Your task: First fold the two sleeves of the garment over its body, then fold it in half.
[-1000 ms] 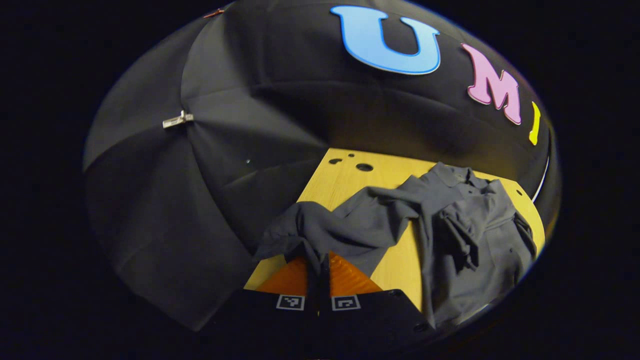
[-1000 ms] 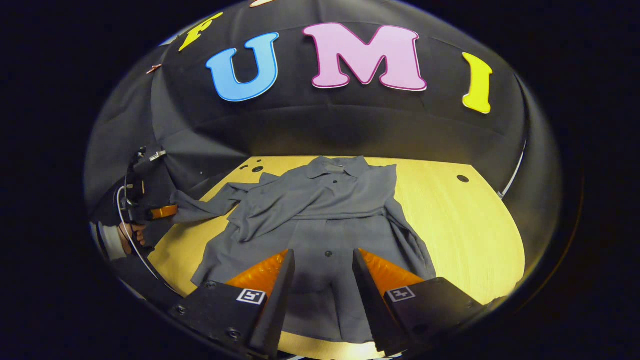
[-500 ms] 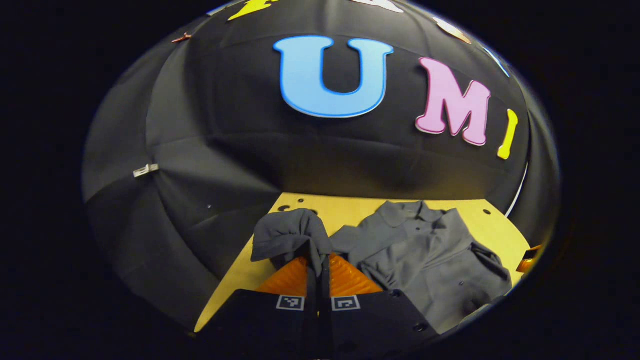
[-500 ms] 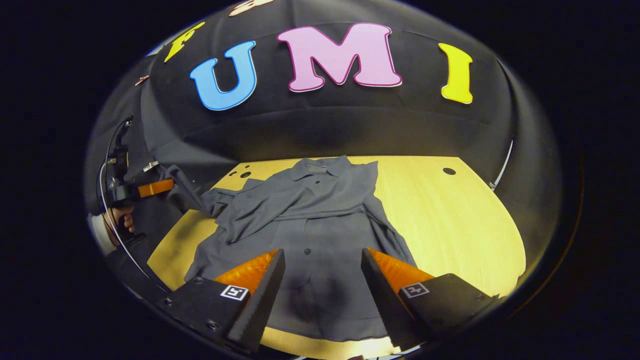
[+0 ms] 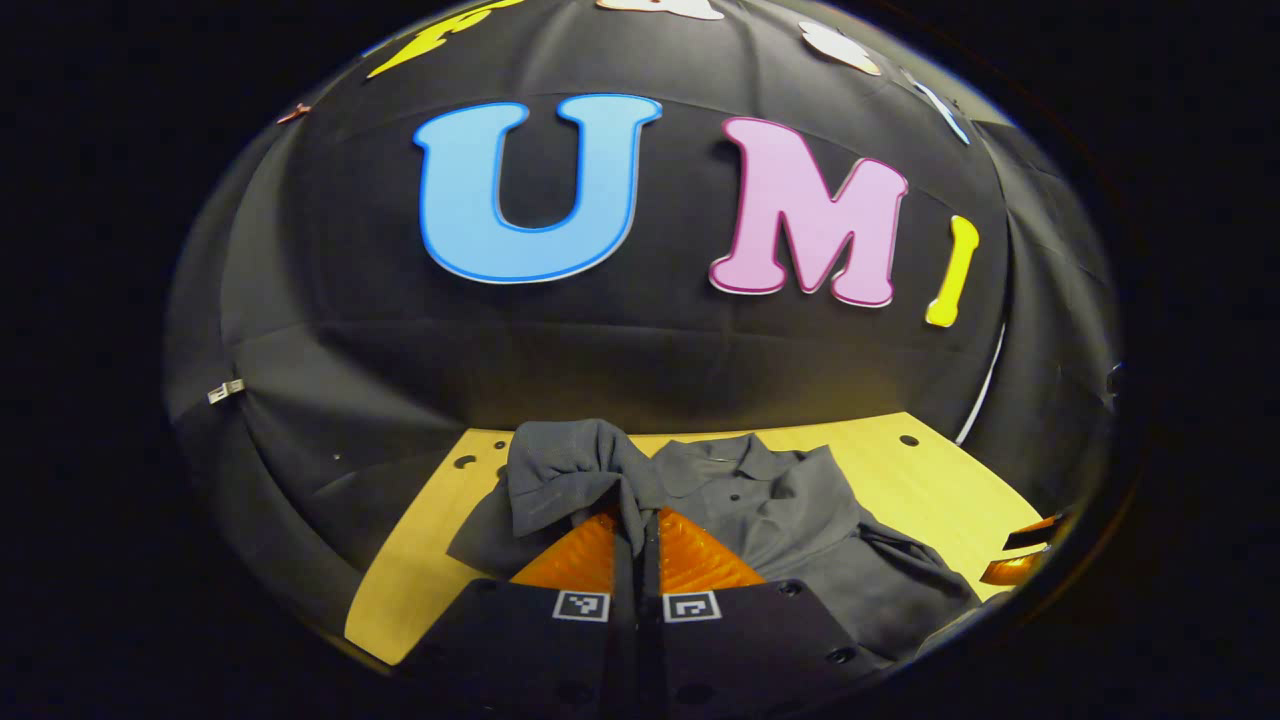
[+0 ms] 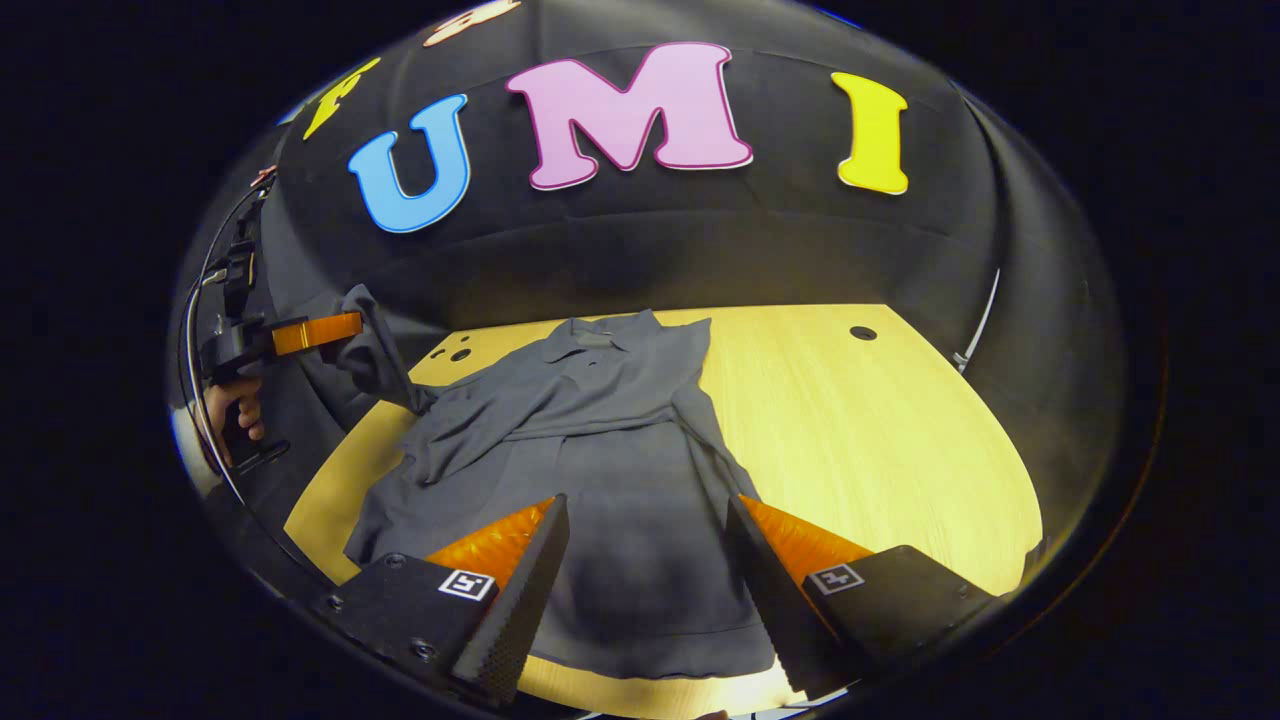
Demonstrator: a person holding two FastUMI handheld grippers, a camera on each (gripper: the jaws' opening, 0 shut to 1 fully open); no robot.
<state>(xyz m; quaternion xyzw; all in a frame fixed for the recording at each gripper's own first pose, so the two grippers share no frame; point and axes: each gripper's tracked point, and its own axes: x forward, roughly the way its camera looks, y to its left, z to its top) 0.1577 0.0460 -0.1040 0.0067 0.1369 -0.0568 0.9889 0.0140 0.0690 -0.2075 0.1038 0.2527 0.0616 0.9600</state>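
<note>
A dark grey collared shirt [image 6: 610, 450] lies on the yellow wooden table [image 6: 880, 440], collar toward the far wall, its right sleeve folded across the chest. My left gripper [image 5: 636, 520] is shut on the left sleeve [image 5: 565, 470] and holds its cuff bunched up above the table. In the right gripper view that same gripper [image 6: 350, 325] sits high at the left with the sleeve [image 6: 375, 355] hanging from it, a hand [image 6: 232, 410] beneath. My right gripper [image 6: 645, 510] hovers open over the shirt's lower body, nothing between its fingers.
Black cloth walls close the table at the back and sides. Small round holes mark the tabletop at the far left [image 6: 452, 353] and far right [image 6: 863, 332]. Bare wood stretches to the right of the shirt. A metal clip [image 5: 225, 391] pins the cloth at the left.
My left gripper has lifted the sleeve off the table and swung it up and in toward the shirt's body. The right gripper stayed open, shifting slightly over the hem.
</note>
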